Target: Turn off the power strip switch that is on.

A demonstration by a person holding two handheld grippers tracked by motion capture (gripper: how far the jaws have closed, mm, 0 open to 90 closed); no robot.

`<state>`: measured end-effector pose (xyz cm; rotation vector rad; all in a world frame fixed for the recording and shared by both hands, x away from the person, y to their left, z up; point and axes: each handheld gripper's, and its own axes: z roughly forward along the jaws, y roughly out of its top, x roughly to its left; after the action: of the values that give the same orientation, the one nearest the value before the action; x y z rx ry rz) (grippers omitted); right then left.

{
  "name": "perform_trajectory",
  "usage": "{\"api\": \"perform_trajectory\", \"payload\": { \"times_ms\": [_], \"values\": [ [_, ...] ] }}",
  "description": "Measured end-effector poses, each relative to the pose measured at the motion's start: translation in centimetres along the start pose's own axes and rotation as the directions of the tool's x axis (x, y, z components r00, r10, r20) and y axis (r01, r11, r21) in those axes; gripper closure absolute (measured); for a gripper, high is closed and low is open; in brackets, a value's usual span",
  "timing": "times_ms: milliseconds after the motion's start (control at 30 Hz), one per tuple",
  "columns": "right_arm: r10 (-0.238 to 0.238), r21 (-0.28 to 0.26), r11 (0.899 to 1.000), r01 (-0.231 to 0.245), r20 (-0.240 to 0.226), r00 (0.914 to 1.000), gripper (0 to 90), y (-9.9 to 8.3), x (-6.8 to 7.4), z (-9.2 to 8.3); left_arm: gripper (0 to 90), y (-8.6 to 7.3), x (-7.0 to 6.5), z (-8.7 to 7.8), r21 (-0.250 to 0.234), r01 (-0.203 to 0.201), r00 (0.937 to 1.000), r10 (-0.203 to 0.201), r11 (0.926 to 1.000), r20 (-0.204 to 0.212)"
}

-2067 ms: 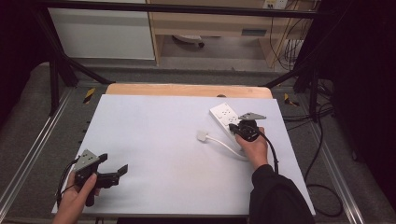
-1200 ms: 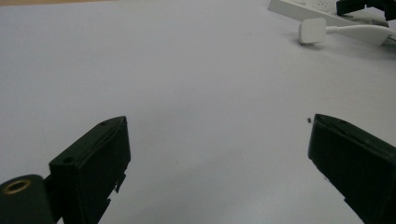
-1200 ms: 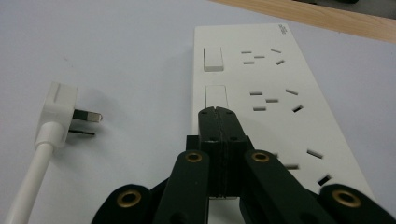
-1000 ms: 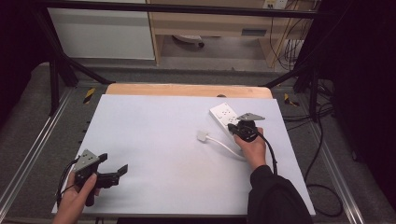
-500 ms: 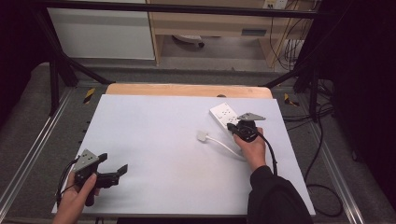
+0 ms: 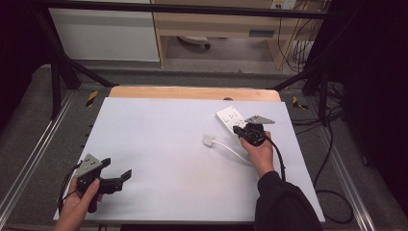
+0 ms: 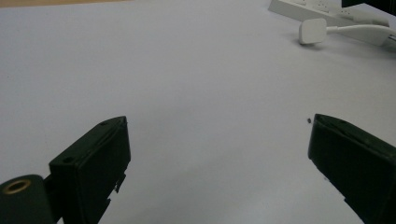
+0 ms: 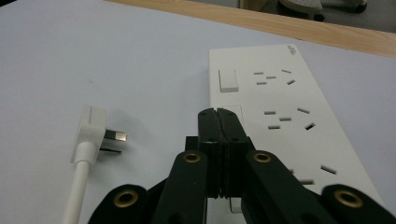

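A white power strip (image 6: 230,116) (image 8: 280,116) lies at the table's back right. Its white plug (image 6: 208,140) (image 8: 88,128) rests on the table left of it, prongs toward the strip, cable (image 6: 232,149) trailing back toward the person. My right gripper (image 6: 239,130) (image 8: 218,114) is shut with nothing between its jaws. Its tips sit over the strip's near end, just short of a rocker switch (image 8: 228,80); I cannot tell if they touch. My left gripper (image 6: 118,180) (image 7: 219,154) stands open at the front left, low over bare table. Plug (image 7: 312,31) and strip (image 7: 299,7) lie far off.
The white table top (image 6: 168,159) has a wooden strip (image 6: 192,93) along its far edge. Metal rails run along both sides. Dark cables (image 6: 332,183) lie on the floor at the right. A cabinet and shelf stand beyond the table.
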<state>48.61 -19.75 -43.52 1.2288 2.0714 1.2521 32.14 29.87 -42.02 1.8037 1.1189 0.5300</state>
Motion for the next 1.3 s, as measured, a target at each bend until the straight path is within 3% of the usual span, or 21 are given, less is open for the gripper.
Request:
{"api": "perform_trajectory", "payload": {
  "times_ms": [800, 1100, 1300],
  "values": [
    [0.031, -0.027, 0.999, -0.032, -0.015, 0.9994, 70.6, 0.7, 0.2, -1.0, 5.6, 0.0, 0.0, 0.0, 0.001, 0.0, 1.0, 0.0, 1.0, -0.004],
    [0.052, -0.026, 0.998, -0.052, -0.001, 0.9987, 56.5, 0.9, 0.3, -1.1, 5.6, 0.0, 0.0, 0.0, 0.003, -0.002, 1.0, 0.002, 1.0, -0.002],
    [0.058, -0.009, 0.998, -0.058, 0.025, 0.998, 40.5, 1.0, 0.4, -1.1, 5.6, 0.0, 0.0, 0.0, 0.002, -0.001, 1.0, 0.001, 1.0, -0.003]
  ]
}}
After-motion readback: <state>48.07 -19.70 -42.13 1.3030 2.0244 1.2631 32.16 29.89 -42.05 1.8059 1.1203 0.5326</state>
